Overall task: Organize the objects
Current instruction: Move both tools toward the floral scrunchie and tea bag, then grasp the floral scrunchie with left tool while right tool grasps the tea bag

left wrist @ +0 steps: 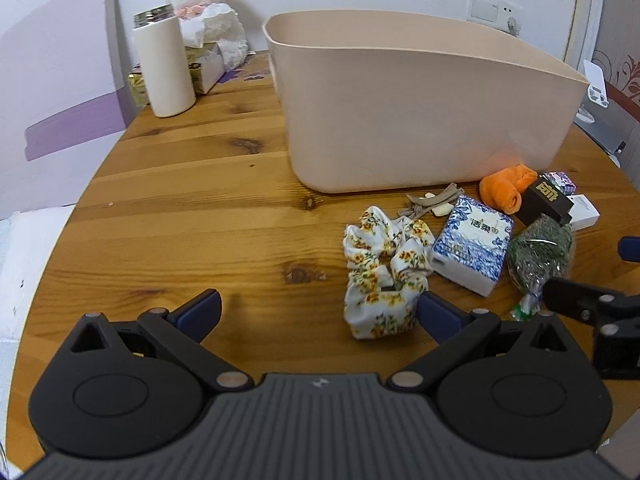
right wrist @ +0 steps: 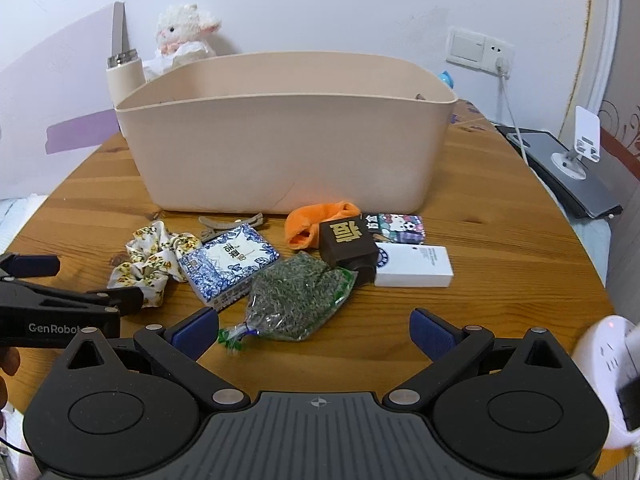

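Observation:
A beige plastic bin (left wrist: 420,120) (right wrist: 288,152) stands on the round wooden table (left wrist: 180,208). In front of it lie a floral scrunchie (left wrist: 384,272) (right wrist: 154,258), a blue-and-white tissue pack (left wrist: 472,244) (right wrist: 230,266), a clear bag of green tea (left wrist: 538,252) (right wrist: 298,294), an orange cloth (left wrist: 506,190) (right wrist: 316,224), a dark box with gold lettering (right wrist: 346,246), a white box (right wrist: 414,266), a cartoon-print pack (right wrist: 398,226) and a tan hair clip (left wrist: 434,200). My left gripper (left wrist: 320,310) is open, its right finger touching the scrunchie. My right gripper (right wrist: 314,328) is open just before the tea bag.
A white tumbler (left wrist: 164,64), a plush lamb (left wrist: 208,4) and small boxes stand at the table's back left. A wall socket (right wrist: 478,50) with a cable, a phone stand (right wrist: 580,148) on a grey laptop and a white power strip (right wrist: 612,364) are at the right.

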